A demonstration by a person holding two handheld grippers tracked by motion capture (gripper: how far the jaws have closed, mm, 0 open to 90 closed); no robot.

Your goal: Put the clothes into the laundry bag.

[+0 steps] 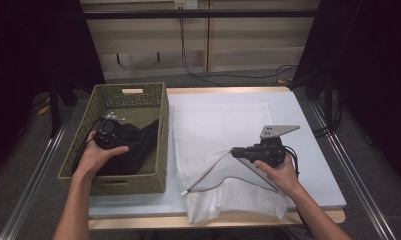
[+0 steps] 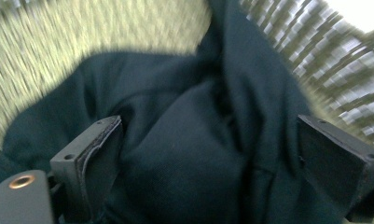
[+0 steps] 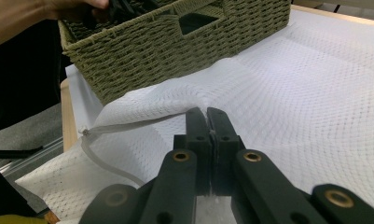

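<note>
Basket [image 1: 160,130] of woven green sits at the table's left edge. Inside it, my left gripper [image 2: 208,154] holds its jaws wide around dark cloth [image 2: 189,140], not pinching. Just right of the basket, my right gripper [image 3: 207,122] is clamped on the white mesh bag [image 3: 315,93], lifting its edge; bare table [image 1: 308,120] lies beyond.

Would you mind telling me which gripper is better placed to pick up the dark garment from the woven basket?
Left. The left gripper is inside the woven basket, jaws open astride the dark garment. The right gripper is shut on the white mesh laundry bag.
</note>
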